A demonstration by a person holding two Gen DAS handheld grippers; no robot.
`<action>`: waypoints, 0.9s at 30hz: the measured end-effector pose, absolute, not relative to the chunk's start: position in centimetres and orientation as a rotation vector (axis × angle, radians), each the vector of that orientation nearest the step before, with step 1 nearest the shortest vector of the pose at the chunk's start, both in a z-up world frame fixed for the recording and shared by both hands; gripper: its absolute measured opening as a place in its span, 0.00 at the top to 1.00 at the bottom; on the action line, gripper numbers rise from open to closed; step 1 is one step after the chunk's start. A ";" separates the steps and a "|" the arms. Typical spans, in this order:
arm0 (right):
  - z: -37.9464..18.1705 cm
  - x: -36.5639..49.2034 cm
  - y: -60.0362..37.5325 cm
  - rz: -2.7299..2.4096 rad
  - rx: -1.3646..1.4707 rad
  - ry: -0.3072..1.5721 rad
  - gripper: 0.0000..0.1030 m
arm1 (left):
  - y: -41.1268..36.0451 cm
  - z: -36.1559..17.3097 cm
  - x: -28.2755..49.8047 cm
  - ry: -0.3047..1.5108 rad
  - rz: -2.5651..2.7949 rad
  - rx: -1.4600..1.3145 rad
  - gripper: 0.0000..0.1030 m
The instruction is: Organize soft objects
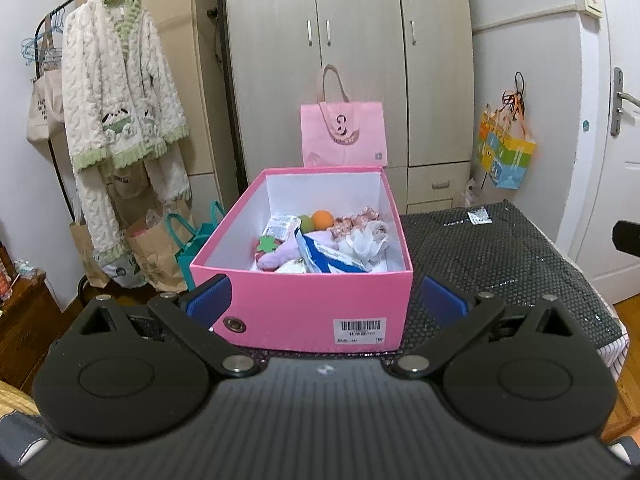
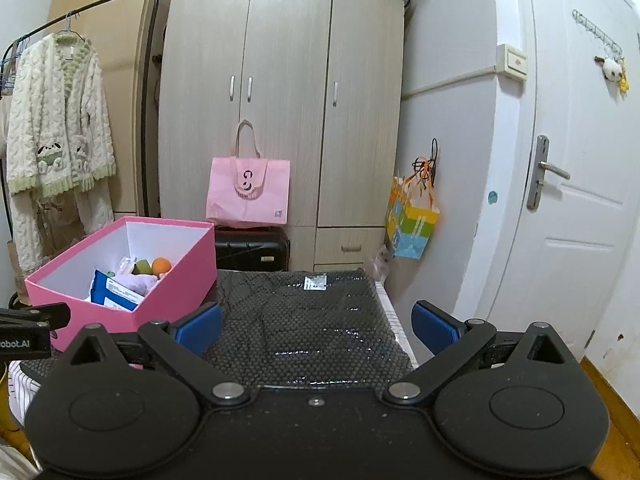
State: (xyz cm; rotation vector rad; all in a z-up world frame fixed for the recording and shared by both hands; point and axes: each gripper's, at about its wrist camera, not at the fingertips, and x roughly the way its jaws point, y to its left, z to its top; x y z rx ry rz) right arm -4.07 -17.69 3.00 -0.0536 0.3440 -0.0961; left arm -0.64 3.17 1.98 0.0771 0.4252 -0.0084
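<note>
Left tool (image 1: 326, 300) is sitting nearest the lens, pads spread wide and holding nothing, straddling the near short wall of the box (image 1: 304, 304). Box is resting on the black mat (image 1: 500, 256), its long axis running straight away from the left tool toward the wardrobe (image 1: 348, 60).

Soft stuff is lying in the box's far half: purple plush (image 1: 280, 254), white mesh pouf (image 1: 366, 242), blue-white packet (image 1: 326, 256), orange ball (image 1: 323, 220) and green ball (image 1: 306, 222) against the back.

Right tool (image 2: 316, 326) is also spread and empty, hovering over bare mat right of the box, pointing at the wardrobe rather than into the box. From there the box (image 2: 120, 276) is lying ahead-left, angled.

Judgement: left tool is the nearer one and already lined up with the box's long axis, so reaching in means going up over the near wall and forward. Right tool would be coming in diagonally over the box's right wall. A small white packet (image 1: 478, 216) is lying on the mat right of the box, closer to the right tool.
</note>
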 end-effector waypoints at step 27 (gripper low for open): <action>2.5 -3.1 -18.3 -0.095 -0.022 0.367 0.00 | 3.6 1.5 -1.0 0.309 0.008 0.106 0.00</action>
